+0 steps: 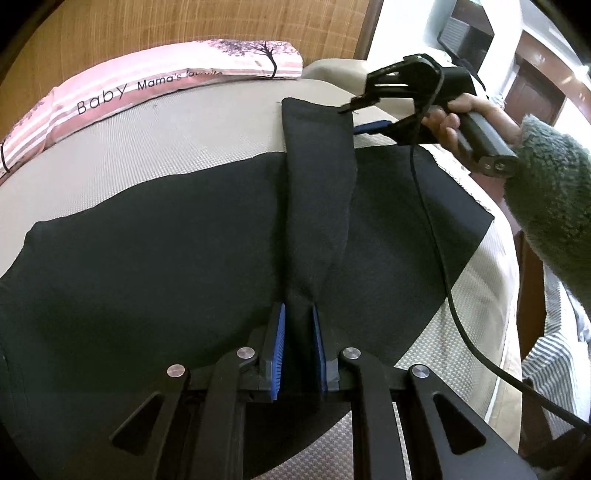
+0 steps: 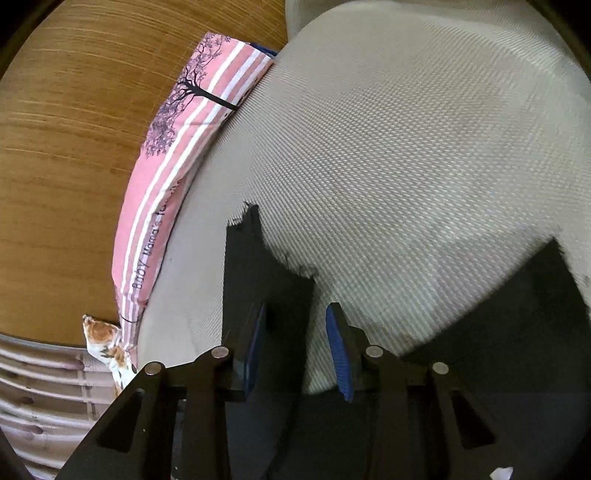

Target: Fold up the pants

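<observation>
Black pants (image 1: 147, 258) lie spread on a beige woven mattress (image 1: 166, 147). My left gripper (image 1: 298, 347) is shut on a raised fold of the pants (image 1: 317, 192) that runs away from me as a taut strip. At its far end my right gripper (image 1: 364, 114) stands with its jaws apart at the strip's corner. In the right wrist view the right gripper (image 2: 299, 343) is open; the black cloth (image 2: 266, 288) lies against the left finger, and the right blue pad (image 2: 341, 354) is clear of it.
A pink striped pillow (image 1: 147, 88) lies along the wooden headboard (image 1: 184, 29) at the far side; it also shows in the right wrist view (image 2: 177, 166). The mattress edge (image 1: 495, 280) drops off at the right. A black cable (image 1: 436, 258) hangs from the right gripper.
</observation>
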